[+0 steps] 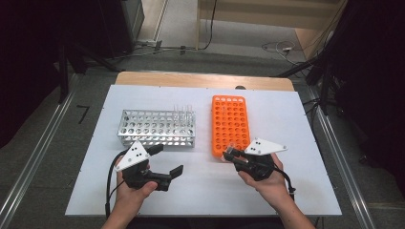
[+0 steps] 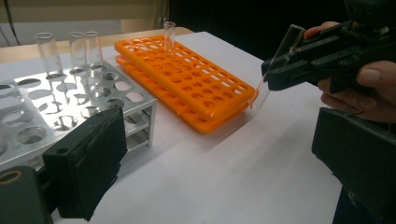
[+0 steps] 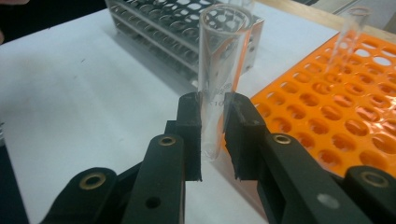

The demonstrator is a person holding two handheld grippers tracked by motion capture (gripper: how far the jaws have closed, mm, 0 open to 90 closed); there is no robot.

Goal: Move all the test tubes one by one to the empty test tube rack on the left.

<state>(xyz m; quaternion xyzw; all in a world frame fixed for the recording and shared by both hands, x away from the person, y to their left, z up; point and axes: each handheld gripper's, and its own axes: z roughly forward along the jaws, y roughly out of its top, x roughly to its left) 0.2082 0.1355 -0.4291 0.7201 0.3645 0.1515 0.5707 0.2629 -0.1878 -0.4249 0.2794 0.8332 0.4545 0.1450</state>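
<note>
Clamping a clear glass test tube [image 3: 218, 93] between its two black jaws, the right gripper [image 1: 232, 155] sits at the near end of the orange rack [image 1: 230, 125], just off its front edge. In the right gripper view the tube stands nearly upright in the grip, open mouth up, its rounded bottom hanging free below the pads; the left gripper view shows the same tube [image 2: 275, 65] tilted, its lower end down beside the rack's near corner. Whether the tip touches the tabletop [image 1: 200, 188] cannot be told.

One more tube [image 2: 169, 35] stands upright in a hole near the far end of the orange rack [image 2: 187, 81]. Left of that rack lies the metal rack [image 1: 155, 128], set crosswise, with a few clear tubes [image 2: 70, 51] standing in holes at the end nearest the orange rack. The two racks are near each other but apart.

The left gripper [image 1: 165, 162] is held low over the tabletop in front of the metal rack, jaws standing wide apart with nothing between them. Each gripper is held in one of the person's hands, and both carry a grey three-cornered plate on top.
</note>
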